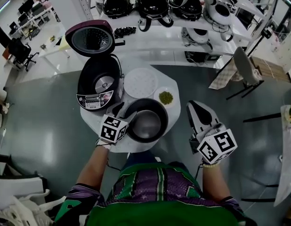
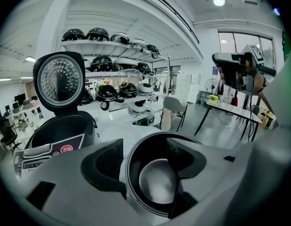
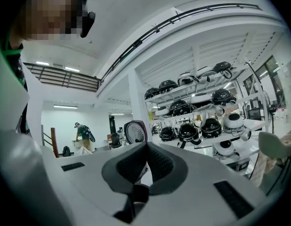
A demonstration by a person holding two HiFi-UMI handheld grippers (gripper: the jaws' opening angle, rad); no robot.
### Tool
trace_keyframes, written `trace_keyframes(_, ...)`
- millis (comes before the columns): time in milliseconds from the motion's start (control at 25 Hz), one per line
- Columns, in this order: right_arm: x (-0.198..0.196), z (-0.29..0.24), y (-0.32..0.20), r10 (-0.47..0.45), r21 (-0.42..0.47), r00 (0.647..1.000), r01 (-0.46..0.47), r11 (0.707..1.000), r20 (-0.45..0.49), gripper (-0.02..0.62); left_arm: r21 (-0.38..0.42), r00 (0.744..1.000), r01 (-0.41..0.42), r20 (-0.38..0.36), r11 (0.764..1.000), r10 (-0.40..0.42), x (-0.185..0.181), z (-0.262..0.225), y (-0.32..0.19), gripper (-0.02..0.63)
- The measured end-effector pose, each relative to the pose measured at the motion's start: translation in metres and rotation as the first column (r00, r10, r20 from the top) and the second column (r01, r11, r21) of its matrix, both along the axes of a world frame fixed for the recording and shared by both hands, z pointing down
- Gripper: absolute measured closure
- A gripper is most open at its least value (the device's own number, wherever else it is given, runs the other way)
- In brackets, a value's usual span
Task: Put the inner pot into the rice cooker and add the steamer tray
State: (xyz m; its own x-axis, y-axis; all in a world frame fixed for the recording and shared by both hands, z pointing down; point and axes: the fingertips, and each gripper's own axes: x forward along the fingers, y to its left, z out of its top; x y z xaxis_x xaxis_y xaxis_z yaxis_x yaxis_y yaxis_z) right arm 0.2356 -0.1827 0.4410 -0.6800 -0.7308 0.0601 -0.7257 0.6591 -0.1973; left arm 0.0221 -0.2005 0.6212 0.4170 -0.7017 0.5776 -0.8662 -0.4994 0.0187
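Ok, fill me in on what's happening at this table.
A person is working with a gripper in each hand. The left gripper is open and straddles the rim of the inner pot, one jaw inside and one outside, not yet clamped. The pot sits on the table, beside the cooker, whose lid is up. The steamer tray lies untouched behind the pot. The right gripper is shut, empty and off to the side.
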Motion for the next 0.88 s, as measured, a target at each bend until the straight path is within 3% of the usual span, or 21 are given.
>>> trace_keyframes(520, -0.004, 0.015, -0.004, 0.073, -0.08, 0.997, -0.073, 0.994, -0.012, 0.588, -0.122, 0.999, 0.017, 0.052, 0.992, -0.01, -0.015, 0.074, -0.038, 0.319)
trace_keyframes(880, -0.015, 0.034, 0.008, 0.147, -0.12, 0.988, -0.152, 0.981, -0.047, 0.588, -0.19, 0.996, -0.065, 0.052, 0.98, 0.076, -0.02, 0.105, -0.05, 0.323)
